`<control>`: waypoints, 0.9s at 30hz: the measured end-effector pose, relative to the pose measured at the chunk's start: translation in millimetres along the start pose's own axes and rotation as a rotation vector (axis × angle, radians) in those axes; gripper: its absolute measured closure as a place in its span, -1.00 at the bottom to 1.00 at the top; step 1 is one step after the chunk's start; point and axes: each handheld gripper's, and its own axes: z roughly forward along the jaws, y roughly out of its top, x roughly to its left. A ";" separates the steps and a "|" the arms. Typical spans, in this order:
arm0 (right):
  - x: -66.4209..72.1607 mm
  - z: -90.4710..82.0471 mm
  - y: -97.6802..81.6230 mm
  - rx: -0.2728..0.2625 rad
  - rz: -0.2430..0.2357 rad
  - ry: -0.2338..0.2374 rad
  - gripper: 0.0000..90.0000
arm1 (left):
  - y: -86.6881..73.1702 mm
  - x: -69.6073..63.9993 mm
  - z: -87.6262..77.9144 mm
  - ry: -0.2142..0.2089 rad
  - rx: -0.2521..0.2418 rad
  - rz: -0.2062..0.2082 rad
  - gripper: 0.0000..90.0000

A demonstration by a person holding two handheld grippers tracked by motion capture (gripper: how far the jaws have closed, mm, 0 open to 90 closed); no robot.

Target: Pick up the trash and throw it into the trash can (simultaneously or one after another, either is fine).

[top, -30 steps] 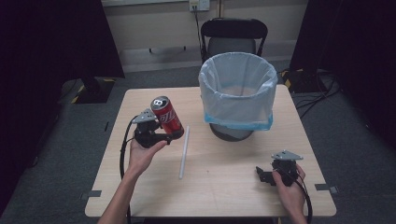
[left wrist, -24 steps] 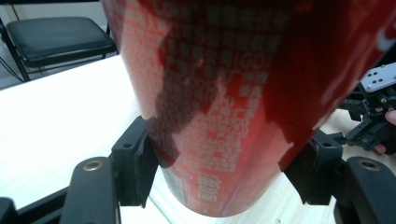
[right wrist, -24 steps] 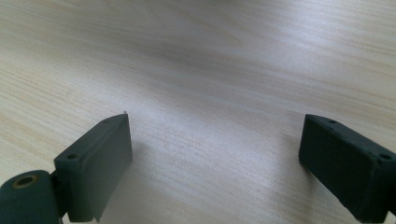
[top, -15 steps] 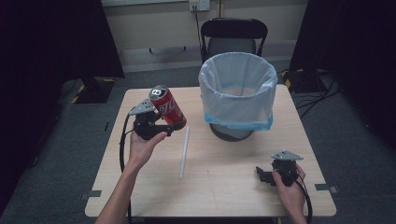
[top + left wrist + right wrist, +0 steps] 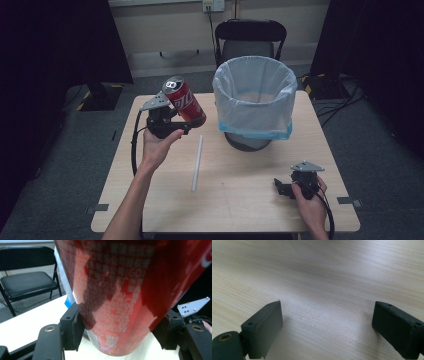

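Red can (image 5: 186, 101) beside lined bin (image 5: 256, 100), probably apart.

The red can (image 5: 130, 295) runs past the left gripper view's top edge, its print blurred.

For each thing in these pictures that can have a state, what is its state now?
Red can: held off the table, tilted.
Left gripper: shut on the can.
Right gripper: open, nothing between its fingers.
Lined bin: upright.
White straw: lying flat on the table.
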 end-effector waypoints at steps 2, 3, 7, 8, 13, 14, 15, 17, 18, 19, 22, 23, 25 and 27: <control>0.0 0.0 0.0 0.000 0.000 -0.001 -0.81 | 5.9 -0.3 1.8 -0.004 -0.007 0.008 -0.24; 0.0 0.0 0.0 0.000 0.000 0.000 -0.81 | 8.6 -0.7 3.2 -0.005 -0.011 0.008 -0.24; 0.0 0.0 0.0 0.000 0.000 0.000 -0.81 | 19.7 -2.4 9.1 -0.016 -0.015 0.019 -0.24; 0.0 0.0 0.0 0.000 0.000 0.000 -0.80 | 22.4 -3.1 10.4 -0.015 -0.014 0.022 -0.24; 0.0 0.0 0.0 0.000 0.000 0.000 -0.81 | 36.0 -4.9 17.2 -0.026 -0.032 0.035 -0.24; 0.0 0.0 0.0 0.000 0.000 0.000 -0.81 | 36.0 -4.9 17.2 -0.026 -0.032 0.035 -0.24; 0.0 0.0 0.0 0.000 0.000 0.000 -0.81 | 38.9 -4.3 19.0 -0.030 -0.031 0.037 -0.24; 0.0 0.0 0.0 0.000 0.000 0.000 -0.81 | 43.7 -4.2 22.0 -0.031 -0.030 0.044 -0.24; 0.0 0.0 0.0 0.000 0.000 0.000 -0.81 | 46.3 -4.5 23.7 -0.033 -0.028 0.048 -0.24; 0.0 0.0 0.0 0.000 0.000 0.000 -0.80 | 48.7 -4.8 25.1 -0.035 -0.031 0.049 -0.24; 0.0 0.0 0.0 0.000 0.000 0.000 -0.81 | 56.5 -7.5 32.4 -0.041 -0.027 0.058 -0.24; 0.0 0.0 0.0 0.000 0.000 0.000 -0.81 | 58.5 -8.1 34.2 -0.048 -0.029 0.055 -0.24; 0.0 0.0 0.0 0.000 0.000 0.000 -0.81 | 61.3 -9.6 36.7 -0.056 -0.033 0.053 -0.24; 0.0 0.0 0.0 0.000 0.000 0.000 -0.80 | 66.5 -11.6 40.7 -0.055 -0.033 0.066 -0.24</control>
